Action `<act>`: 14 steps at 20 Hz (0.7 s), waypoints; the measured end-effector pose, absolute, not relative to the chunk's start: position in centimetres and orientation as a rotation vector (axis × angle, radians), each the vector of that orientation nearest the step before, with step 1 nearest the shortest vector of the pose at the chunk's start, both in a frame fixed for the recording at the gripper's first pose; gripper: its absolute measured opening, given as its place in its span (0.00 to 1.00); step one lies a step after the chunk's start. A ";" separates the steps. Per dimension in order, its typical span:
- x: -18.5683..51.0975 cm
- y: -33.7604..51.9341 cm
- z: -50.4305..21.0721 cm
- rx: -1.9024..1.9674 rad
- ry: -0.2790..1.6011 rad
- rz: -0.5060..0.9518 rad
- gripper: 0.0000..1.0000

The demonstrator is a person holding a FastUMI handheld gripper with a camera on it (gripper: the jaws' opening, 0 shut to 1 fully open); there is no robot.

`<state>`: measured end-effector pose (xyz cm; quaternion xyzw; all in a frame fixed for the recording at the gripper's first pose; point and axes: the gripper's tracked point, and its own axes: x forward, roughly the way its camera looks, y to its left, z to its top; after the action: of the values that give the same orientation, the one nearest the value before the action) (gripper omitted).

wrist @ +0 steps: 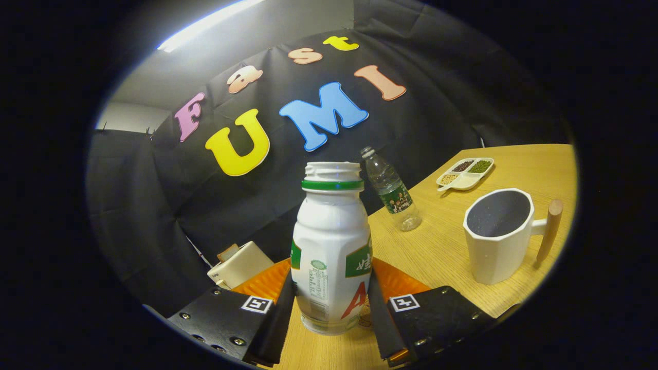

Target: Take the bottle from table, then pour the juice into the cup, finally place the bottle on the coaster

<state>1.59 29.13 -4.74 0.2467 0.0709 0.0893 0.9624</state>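
Note:
A white juice bottle (331, 246) with a green neck ring and no cap stands upright between my fingers. My gripper (331, 316) is shut on its lower body, one pad on each side. I cannot tell if its base touches the wooden table (442, 252). Directly behind the bottle lies an orange coaster (264, 281), showing on both sides of it. The white cup (497, 236) with a dark inside and a wooden handle stands ahead and to the right of the fingers, apart from the bottle.
A clear plastic water bottle (391, 190) stands beyond the juice bottle. A white divided dish (465, 173) with beans sits farther off by the table's far edge. A beige box (240, 263) lies left of the coaster, near the black cloth wall.

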 end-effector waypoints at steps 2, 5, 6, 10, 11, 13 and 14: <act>1.5 29.3 -4.8 0.442 0.147 0.171 0.68; 1.8 29.7 -5.2 0.373 0.166 0.170 0.68; 1.9 29.8 -5.5 0.355 0.169 0.170 0.68; 2.3 29.4 -5.8 0.264 0.167 0.145 0.68; 2.5 29.4 -5.7 0.225 0.168 0.138 0.68; 2.7 29.5 -6.0 0.131 0.175 0.123 0.68; 2.8 29.5 -6.2 0.083 0.174 0.122 0.68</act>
<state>2.78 29.51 -6.25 0.0415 0.0870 0.0608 0.9935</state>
